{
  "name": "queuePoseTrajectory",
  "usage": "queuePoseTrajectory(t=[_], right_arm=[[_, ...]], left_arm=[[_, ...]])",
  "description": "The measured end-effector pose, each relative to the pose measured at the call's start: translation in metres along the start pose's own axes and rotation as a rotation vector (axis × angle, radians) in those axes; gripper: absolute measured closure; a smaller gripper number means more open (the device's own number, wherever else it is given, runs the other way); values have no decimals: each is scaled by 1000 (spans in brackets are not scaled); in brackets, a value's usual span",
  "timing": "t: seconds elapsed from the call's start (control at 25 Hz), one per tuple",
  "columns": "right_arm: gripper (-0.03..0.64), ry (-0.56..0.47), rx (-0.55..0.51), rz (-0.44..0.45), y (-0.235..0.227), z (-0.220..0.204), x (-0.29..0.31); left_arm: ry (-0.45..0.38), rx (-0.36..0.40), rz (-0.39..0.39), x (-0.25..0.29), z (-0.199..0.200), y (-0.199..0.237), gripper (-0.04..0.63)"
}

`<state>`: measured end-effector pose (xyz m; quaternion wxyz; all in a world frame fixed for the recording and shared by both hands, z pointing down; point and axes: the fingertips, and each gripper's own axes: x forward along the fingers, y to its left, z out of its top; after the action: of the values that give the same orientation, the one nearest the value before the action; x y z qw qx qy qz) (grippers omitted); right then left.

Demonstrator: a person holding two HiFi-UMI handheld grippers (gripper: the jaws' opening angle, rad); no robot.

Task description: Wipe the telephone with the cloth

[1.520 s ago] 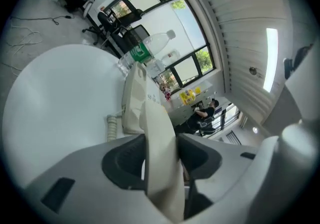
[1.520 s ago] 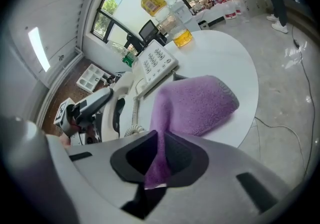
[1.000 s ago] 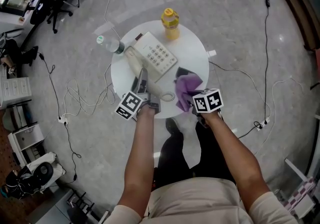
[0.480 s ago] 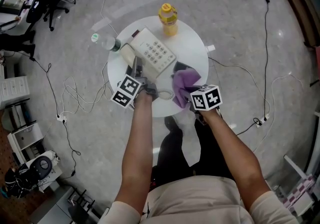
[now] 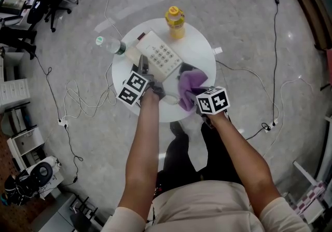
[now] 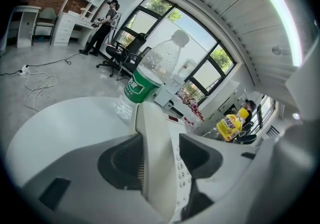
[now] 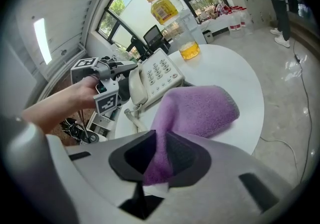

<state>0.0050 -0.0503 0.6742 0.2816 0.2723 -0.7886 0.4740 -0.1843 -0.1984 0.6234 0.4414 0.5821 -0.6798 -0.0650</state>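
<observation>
Your right gripper [image 7: 161, 138] pinches one end of the purple fleece cloth [image 7: 197, 110] between its pads, though its jaws have just been easing apart; the rest of the cloth flops forward onto the round white table [image 5: 199, 52], just right of the cream push-button telephone [image 5: 162, 58]; the telephone sits on the table's left half, keypad up; your left gripper [image 6: 159, 143] straddles the telephone's cream handset [image 6: 157, 178], which lies along the left side of the body; its jaws stand apart, one pad against the handset, a sliver of keypad showing beside the other; a clear plastic water bottle with a green label [image 6: 147, 80] is at the table's left edge, beyond the handset; a yellow drink bottle [image 5: 175, 22] stands at the far edge.
</observation>
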Motion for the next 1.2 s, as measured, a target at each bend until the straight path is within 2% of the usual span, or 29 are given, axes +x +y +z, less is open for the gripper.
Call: queuePoseTrajectory(t=[0.24, 0.6, 0.76, 0.96, 1.08, 1.2], right_arm=[[515, 10, -49, -54, 4, 16, -9], [503, -65, -108, -84, 33, 62, -49], [515, -136, -134, -56, 56, 90, -77], [604, -280, -208, -10, 99, 137, -124], [624, -376, -315, -2, 137, 156, -155], [626, -423, -395, -1, 171, 166, -180]], left_arm=[[5, -6, -6, -14, 5, -2, 364], [-47, -2, -67, -69, 41, -28, 364], [-81, 20, -143, -98, 67, -57, 364], [-149, 87, -235, -147, 117, -85, 366], [-154, 117, -343, -186, 136, -99, 402], [-140, 161, -461, -224, 147, -115, 431]])
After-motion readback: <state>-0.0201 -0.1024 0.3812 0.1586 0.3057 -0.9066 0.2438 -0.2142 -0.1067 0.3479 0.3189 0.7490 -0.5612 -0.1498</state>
